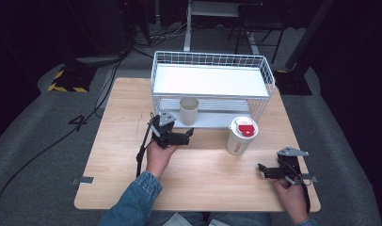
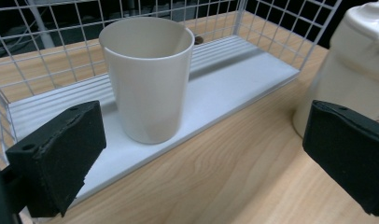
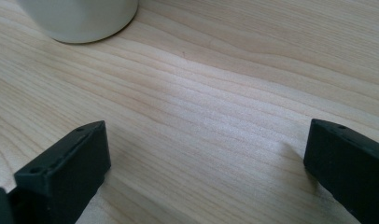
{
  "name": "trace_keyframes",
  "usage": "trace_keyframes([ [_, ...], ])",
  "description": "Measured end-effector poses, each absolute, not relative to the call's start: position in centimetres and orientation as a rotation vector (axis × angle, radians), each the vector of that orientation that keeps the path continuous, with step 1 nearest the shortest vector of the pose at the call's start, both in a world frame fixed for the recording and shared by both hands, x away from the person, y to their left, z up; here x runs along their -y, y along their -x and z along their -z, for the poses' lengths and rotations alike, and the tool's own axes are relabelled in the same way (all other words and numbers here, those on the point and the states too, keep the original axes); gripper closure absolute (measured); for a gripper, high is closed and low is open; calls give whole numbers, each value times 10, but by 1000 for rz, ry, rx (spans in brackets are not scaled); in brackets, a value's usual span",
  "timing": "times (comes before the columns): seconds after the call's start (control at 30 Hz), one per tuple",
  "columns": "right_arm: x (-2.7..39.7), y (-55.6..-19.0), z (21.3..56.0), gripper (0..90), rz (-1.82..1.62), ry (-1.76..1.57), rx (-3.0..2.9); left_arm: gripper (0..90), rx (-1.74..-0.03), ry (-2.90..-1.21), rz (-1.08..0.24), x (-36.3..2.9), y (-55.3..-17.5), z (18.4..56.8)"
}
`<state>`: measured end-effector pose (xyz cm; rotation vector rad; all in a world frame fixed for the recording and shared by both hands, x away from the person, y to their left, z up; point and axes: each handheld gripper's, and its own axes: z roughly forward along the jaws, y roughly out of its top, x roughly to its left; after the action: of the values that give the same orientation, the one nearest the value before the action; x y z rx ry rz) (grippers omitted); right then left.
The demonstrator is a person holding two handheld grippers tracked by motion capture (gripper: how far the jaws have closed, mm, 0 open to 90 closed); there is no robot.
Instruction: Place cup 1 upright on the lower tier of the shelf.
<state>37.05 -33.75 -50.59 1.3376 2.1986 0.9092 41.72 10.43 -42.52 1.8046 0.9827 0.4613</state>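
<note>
Centrally in the high view, the left gripper (image 1: pixel 188 135) sits just below the white wire rack (image 1: pixel 269 77), pointing toward the right of the frame, jaws spread apart and clamped on nothing. A hand (image 1: pixel 160 153) in a denim sleeve (image 1: pixel 132 200) holds it from below. Plain cream cup (image 1: pixel 189 110) stands upright on the rack's lower shelf (image 1: pixel 212 121), just above the gripper's tip, not touching it.

Left gripper view: the cup (image 2: pixel 148 77) is upper left of centre, upright, open mouth, resting on the white shelf (image 2: pixel 234 77) near its front edge. The left gripper (image 2: pixel 201 158) shows both black pads wide apart at the lower corners, nothing between them but wood tabletop (image 2: pixel 215 177). Cup is beyond the pads, closer to the left one, apart from both. Lidded cup (image 2: pixel 351 70) at the right edge, standing on the table, just behind the right pad.

High view again: that lidded cup (image 1: pixel 241 135), white with a red patch on the lid, stands on the table (image 1: pixel 114 141) right of centre, in front of the rack. Right gripper (image 1: pixel 262 168) is lower right, well apart from the rack, pointing toward the frame's left, near the lidded cup's base.

Right gripper view: the right gripper (image 3: pixel 201 163) has jaws wide apart over bare wood, holding nothing. Base of the lidded cup (image 3: pixel 80 18) at upper left, clear of the pads.
</note>
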Motion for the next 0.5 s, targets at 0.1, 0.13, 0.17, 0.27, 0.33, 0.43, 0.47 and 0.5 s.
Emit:
trace_keyframes([
  [0.1,338,-371,506,5,-909,-1337,-2199,0,-964,-1811,-477,-109,-408,421],
  [0.13,338,-371,506,5,-909,-1338,-2199,0,-957,-1813,-485,-110,-404,420],
  [0.17,338,-371,506,5,-909,-1338,-2199,0,-952,-1816,-490,-112,-400,419],
  [0.27,338,-371,506,5,-909,-1338,-2199,0,-958,-1810,-502,-122,-389,416],
  [0.33,338,-371,506,5,-909,-1338,-2199,0,-966,-1799,-510,-129,-383,415],
  [0.43,338,-371,506,5,-909,-1337,-2199,1,-974,-1818,-521,-137,-377,412],
  [0.47,338,-371,506,5,-909,-1337,-2199,1,-978,-1813,-533,-141,-373,411],
  [0.5,338,-371,506,5,-909,-1337,-2199,1,-980,-1812,-539,-144,-370,410],
])
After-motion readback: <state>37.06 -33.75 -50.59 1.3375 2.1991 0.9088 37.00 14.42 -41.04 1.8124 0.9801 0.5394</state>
